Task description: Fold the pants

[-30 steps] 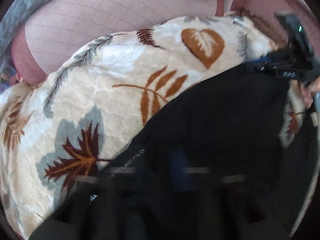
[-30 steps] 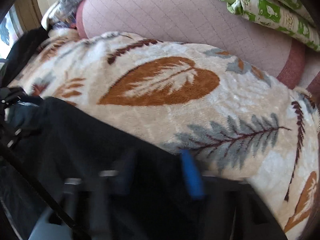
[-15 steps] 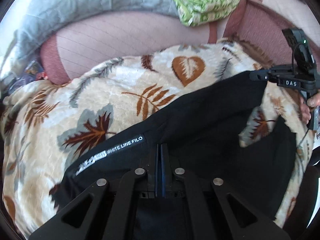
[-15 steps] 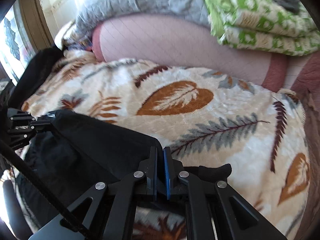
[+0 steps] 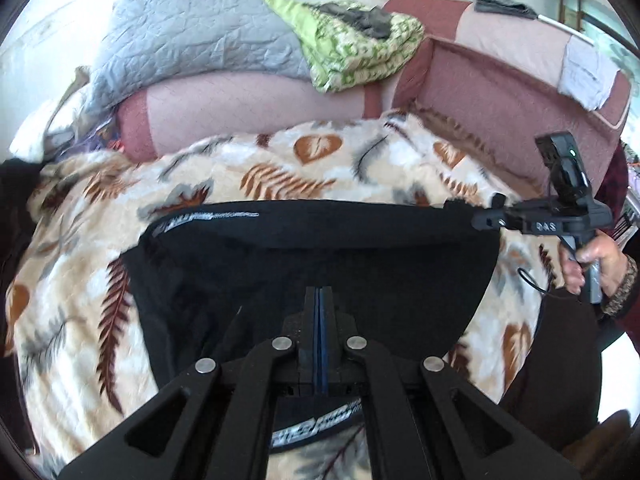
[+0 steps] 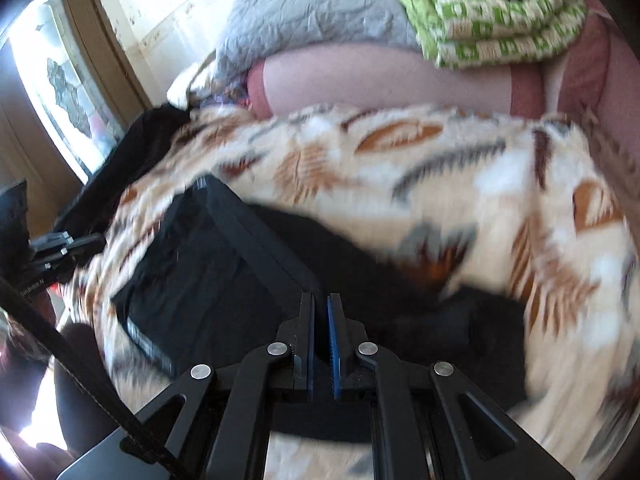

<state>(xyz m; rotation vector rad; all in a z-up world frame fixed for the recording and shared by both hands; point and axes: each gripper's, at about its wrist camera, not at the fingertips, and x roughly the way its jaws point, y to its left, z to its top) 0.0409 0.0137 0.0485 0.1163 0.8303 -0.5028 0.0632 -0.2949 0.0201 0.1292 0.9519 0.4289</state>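
Black pants (image 5: 320, 252) with a white-lettered band lie folded over on a leaf-patterned blanket (image 5: 280, 168). My left gripper (image 5: 319, 296) is shut, its jaws pressed together above the pants; no cloth shows between them. My right gripper (image 6: 321, 304) has its jaws nearly together with a thin gap, over the pants (image 6: 224, 268). In the left wrist view the right gripper (image 5: 480, 218) sits at the pants' far right corner; whether it pinches cloth is unclear. The left gripper (image 6: 80, 242) shows at the left edge of the right wrist view, off the pants.
The blanket covers a pink sofa (image 5: 260, 104). A grey quilt (image 5: 192, 36) and a green patterned blanket (image 5: 360, 48) lie on the backrest. A dark garment (image 6: 152, 128) lies at the blanket's far left. A window (image 6: 52, 92) is at left.
Both grippers have pulled back and up from the pants. The left one has let go of the lettered band, which now lies flat. The pants lie folded with a straight far edge.
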